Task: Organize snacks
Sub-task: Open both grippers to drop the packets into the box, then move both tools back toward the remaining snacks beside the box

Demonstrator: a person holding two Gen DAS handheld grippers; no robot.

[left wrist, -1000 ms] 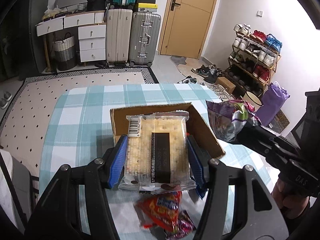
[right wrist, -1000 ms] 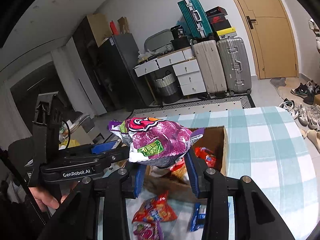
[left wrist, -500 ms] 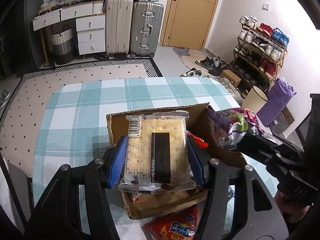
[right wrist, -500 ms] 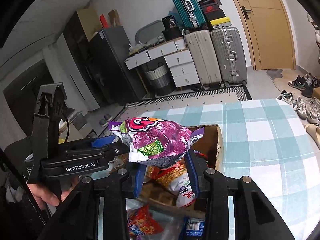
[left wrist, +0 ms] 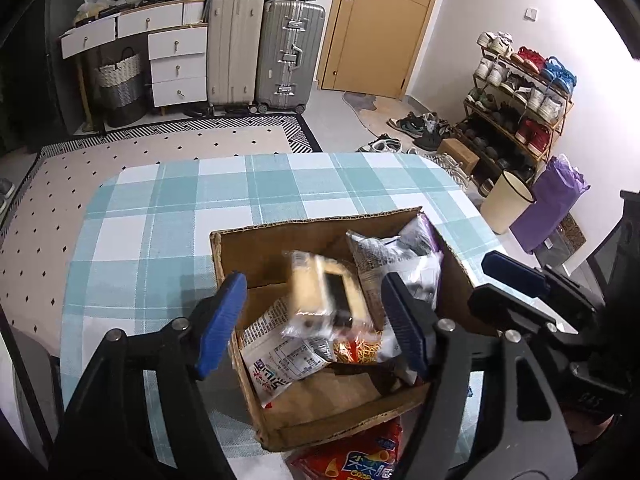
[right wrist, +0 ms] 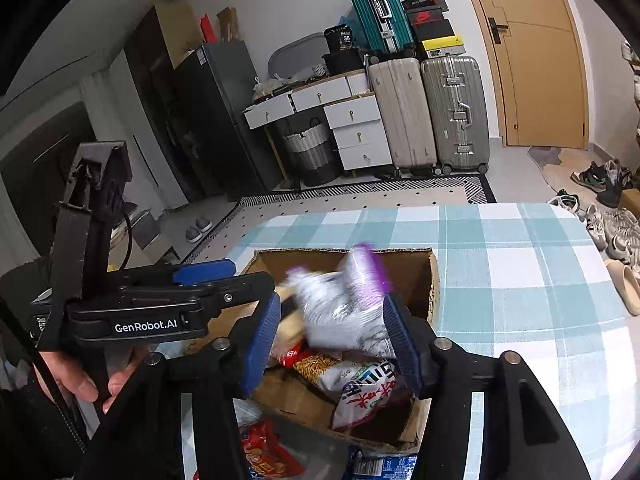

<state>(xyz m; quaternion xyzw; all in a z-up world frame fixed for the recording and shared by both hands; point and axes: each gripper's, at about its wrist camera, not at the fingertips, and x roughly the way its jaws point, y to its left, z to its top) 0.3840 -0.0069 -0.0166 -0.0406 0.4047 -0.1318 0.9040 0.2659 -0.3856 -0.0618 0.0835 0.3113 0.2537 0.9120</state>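
A table [left wrist: 160, 208] w/ a teal-and-white checked cloth fills the middle of both views. On it sits an open cardboard box [left wrist: 256, 248], the landmark here; everything below is placed relative to it.

Left wrist view only: a shoe rack [left wrist: 520, 96] on the floor well beyond the box's right side, w/ a cream bin [left wrist: 506, 200] and a purple bag [left wrist: 556, 204] nearer. Right wrist view only: a dark fridge [right wrist: 208, 120] far beyond the box's left side, and a bare hand [right wrist: 76, 376] holding the left tool's handle.

Both views: suitcases [left wrist: 264, 48] and white drawers [left wrist: 176, 64] against the far wall, past the box.

Left gripper [left wrist: 312, 320] hangs above the box's near-left part, jaws opening, pads clear of everything. Between and below them a cracker pack [left wrist: 324, 296], blurred, is inside the box, tilted, long axis running roughly near-to-far.

Right gripper [right wrist: 332, 332] hangs above the box's near edge, jaws opening, pads not pressing anything. A silver-and-purple snack bag [right wrist: 344, 304], blurred, lies in the box toward the far-right corner, purple end pointing to the far wall.

Under both: a white noodle packet [left wrist: 280, 364] inside the box. A red snack bag [left wrist: 356, 456] lies on the cloth just outside the near wall.
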